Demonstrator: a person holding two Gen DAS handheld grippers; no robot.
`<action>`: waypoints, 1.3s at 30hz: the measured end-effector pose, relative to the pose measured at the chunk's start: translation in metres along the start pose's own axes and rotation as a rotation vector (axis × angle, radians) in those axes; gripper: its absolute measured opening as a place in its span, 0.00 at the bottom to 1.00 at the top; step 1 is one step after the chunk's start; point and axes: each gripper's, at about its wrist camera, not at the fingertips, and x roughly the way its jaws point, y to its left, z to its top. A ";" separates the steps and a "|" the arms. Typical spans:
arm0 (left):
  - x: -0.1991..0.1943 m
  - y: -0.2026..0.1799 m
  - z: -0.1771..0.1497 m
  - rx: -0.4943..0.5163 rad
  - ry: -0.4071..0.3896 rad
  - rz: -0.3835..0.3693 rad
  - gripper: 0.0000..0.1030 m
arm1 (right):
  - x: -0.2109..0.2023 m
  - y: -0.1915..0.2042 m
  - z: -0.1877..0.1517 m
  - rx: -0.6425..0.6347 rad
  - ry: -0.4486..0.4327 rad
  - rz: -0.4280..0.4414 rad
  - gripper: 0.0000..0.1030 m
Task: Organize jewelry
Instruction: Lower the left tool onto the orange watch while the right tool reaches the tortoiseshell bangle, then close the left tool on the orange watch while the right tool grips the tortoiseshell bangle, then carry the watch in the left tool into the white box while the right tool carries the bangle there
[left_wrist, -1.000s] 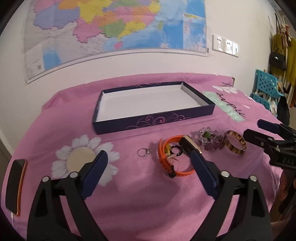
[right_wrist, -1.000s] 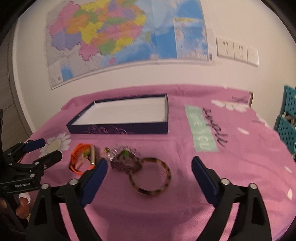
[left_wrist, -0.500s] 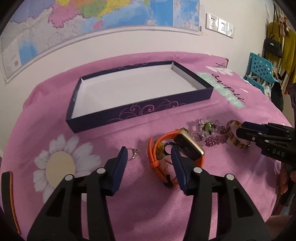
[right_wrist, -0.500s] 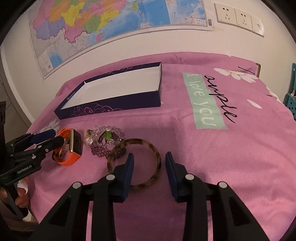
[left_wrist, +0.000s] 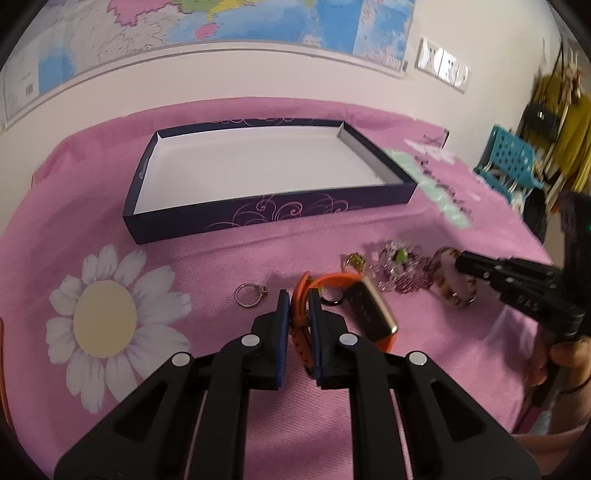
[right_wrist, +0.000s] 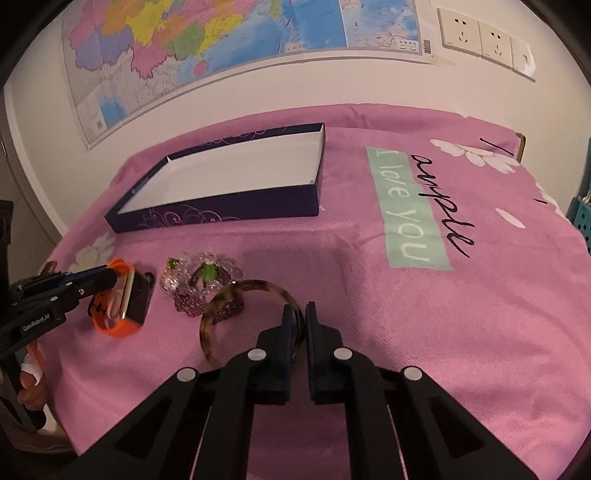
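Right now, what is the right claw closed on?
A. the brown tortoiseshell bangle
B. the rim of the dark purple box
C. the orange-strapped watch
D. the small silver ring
A: in the right wrist view the right claw pinches the near rim of the brown tortoiseshell bangle; the left claw has the orange-strapped watch.

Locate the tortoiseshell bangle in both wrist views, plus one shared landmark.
Left wrist view: tortoiseshell bangle at right of centre, at the tip of the right tongs.
Right wrist view: bangle low centre, its near rim pinched in the right tongs.
Shared landmark: the dark purple tray behind the jewelry.
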 end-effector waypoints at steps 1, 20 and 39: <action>-0.003 0.002 0.001 -0.009 -0.005 -0.012 0.11 | -0.001 0.000 0.001 0.000 -0.004 0.002 0.05; -0.029 0.045 0.069 -0.081 -0.147 -0.019 0.01 | -0.006 0.025 0.079 -0.109 -0.111 0.057 0.05; 0.016 0.060 0.026 0.109 0.050 0.064 0.28 | 0.019 0.045 0.081 -0.122 -0.062 0.120 0.05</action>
